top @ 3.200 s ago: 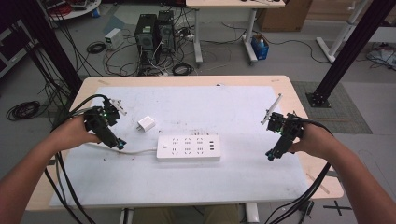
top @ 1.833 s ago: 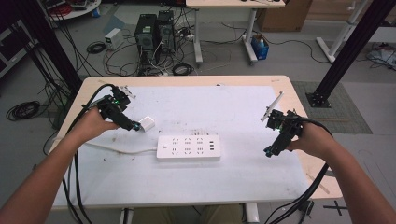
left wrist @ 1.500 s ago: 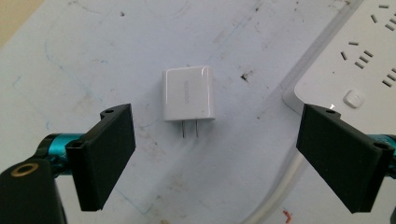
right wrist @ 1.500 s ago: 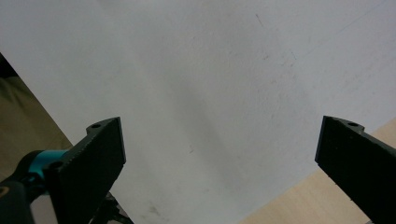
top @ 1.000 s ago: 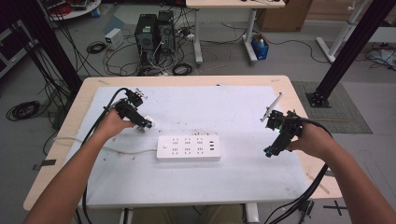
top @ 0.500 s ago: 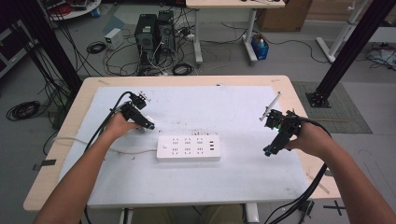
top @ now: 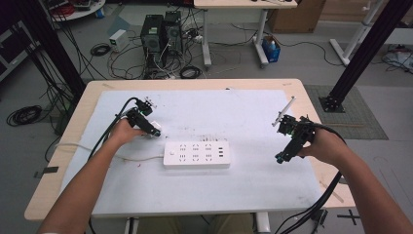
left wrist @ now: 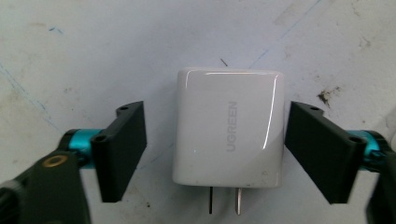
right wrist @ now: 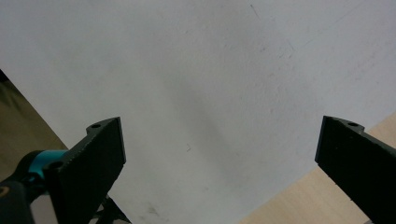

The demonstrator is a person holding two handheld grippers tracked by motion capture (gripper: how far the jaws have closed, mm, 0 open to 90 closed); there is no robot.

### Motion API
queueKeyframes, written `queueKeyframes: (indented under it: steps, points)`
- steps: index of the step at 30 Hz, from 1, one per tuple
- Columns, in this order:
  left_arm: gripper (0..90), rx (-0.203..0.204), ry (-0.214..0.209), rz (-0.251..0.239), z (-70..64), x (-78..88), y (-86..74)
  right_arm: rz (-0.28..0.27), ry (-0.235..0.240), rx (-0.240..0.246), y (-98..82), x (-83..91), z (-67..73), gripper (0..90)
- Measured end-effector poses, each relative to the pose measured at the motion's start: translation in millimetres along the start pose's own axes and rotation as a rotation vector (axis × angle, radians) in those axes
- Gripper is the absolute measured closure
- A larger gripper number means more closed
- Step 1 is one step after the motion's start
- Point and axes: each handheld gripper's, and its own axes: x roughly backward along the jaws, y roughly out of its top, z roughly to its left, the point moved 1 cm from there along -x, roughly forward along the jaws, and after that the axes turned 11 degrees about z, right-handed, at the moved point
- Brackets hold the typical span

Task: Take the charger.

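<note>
A wooden table (top: pixel 311 105) carries a white mat (top: pixel 234 112); behind it, on the grey floor (top: pixel 234 61), stand two black computer towers (top: pixel 160 31) among tangled cables (top: pixel 102 48); a second desk (top: pixel 243 4) sits farther back; a black frame post (top: pixel 363 53) rises at right.

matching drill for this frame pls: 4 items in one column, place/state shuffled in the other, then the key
Items:
1. white charger
2. power strip
3. left tool
4. right tool

Places/states:
A. open over bare white mat, near the table's wooden edge
B. lying flat, two prongs showing, between two black jaws
C. mid-table, cord running off toward the left edge
D. jaws either side of the charger, a gap on each side, have just been closing

Pairs: 1-B, 2-C, 3-D, 4-A
</note>
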Motion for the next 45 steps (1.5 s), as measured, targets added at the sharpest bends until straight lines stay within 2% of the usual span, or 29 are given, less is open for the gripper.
queueKeyframes:
  steps: [2,5,10,16,20,23,25,27,29,37,41,45]
  points:
    - [24.6,-0.007,0.000,0.005,-0.1,-0.5,-0.5,0.000,-0.001,0.003,0.3,-0.8,0.2,1.0]
    - [29.8,-0.012,0.003,-0.009,-0.8,-0.8,-1.1,0.000,-0.002,0.002,0.4,-0.8,-0.2,1.0]
    - [33.6,-0.039,-0.001,0.006,-0.1,-1.6,-1.5,0.000,-0.002,0.001,0.8,-0.9,-0.8,1.0]
    - [35.1,-0.033,-0.009,-0.004,0.7,-2.0,-1.8,-0.006,-0.006,-0.002,1.0,-1.3,-1.3,1.0]
    - [42.5,-0.048,-0.011,-0.010,0.8,-0.8,-2.5,-0.007,-0.007,-0.004,0.4,-0.9,-1.6,1.0]
    - [42.5,-0.046,-0.014,-0.008,0.8,-0.4,-2.6,-0.008,-0.009,-0.007,0.1,-0.8,-1.3,1.0]
    - [42.6,-0.054,-0.005,-0.008,1.0,-0.1,-2.9,-0.013,-0.008,-0.014,-0.4,-0.9,-1.0,1.0]
    - [42.6,-0.044,0.004,-0.021,1.0,1.3,-4.4,-0.017,-0.008,-0.015,-1.0,-1.1,-1.2,1.0]
    - [42.7,-0.046,-0.004,-0.023,2.2,4.8,-5.9,-0.022,-0.007,-0.017,-1.7,-1.7,-1.4,1.0]
    - [42.7,-0.064,0.014,-0.094,0.1,32.0,-13.0,-0.034,-0.010,-0.032,-3.9,-4.4,-2.6,1.0]
    - [42.7,-0.082,0.024,-0.114,-7.6,44.1,-18.6,-0.047,-0.012,-0.051,-5.4,-4.2,-3.2,1.0]
    - [42.7,-0.090,0.033,-0.134,-16.3,53.5,-25.6,-0.041,-0.005,-0.050,-5.9,-5.0,-2.5,1.0]
